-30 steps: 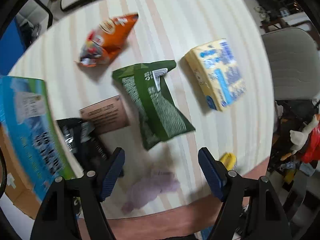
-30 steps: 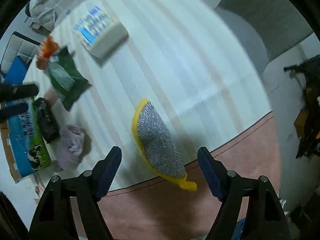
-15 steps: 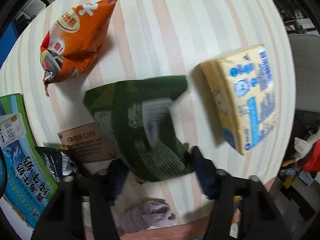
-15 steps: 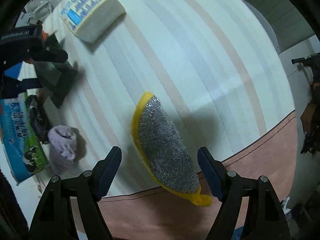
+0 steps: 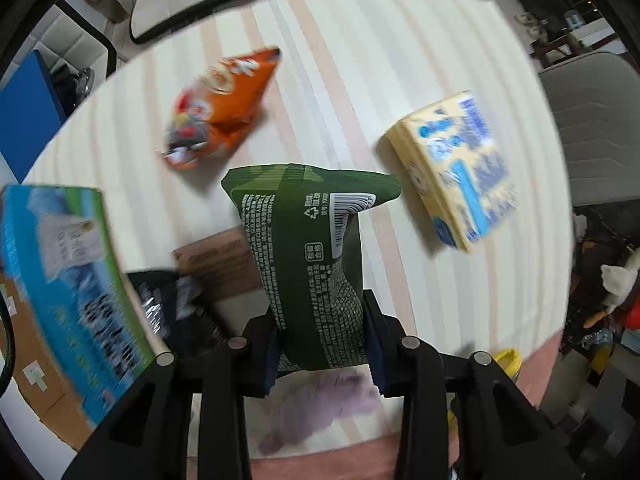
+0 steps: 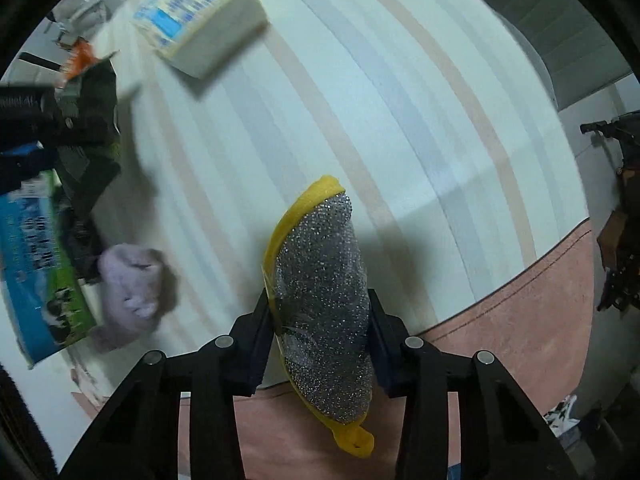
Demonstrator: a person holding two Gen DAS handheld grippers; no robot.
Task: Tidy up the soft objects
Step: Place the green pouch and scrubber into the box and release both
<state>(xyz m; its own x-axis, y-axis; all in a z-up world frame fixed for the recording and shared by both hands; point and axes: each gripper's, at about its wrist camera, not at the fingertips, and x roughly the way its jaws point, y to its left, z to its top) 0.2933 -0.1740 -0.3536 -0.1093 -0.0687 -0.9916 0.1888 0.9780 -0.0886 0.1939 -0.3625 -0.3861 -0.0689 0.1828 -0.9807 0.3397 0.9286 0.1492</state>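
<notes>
My left gripper (image 5: 320, 344) is shut on a green snack bag (image 5: 308, 248) and holds it lifted above the striped table (image 5: 360, 60). My right gripper (image 6: 320, 340) is shut on a silver and yellow scrub sponge (image 6: 324, 292), raised off the table near its front edge. An orange snack bag (image 5: 220, 108) lies at the back. A yellow and blue tissue pack (image 5: 456, 164) lies to the right; it also shows in the right wrist view (image 6: 200, 36). A purple cloth (image 6: 128, 288) lies near the front left.
A blue and green carton box (image 5: 64, 280) stands at the table's left edge, with a black packet (image 5: 172, 308) and a brown card (image 5: 224, 264) beside it. A grey chair (image 5: 592, 132) stands to the right. The pink table edge (image 6: 500, 320) runs along the front.
Both grippers closed: the left on the green snack bag and lifted it, the right on the scrub sponge and lifted it off the table.
</notes>
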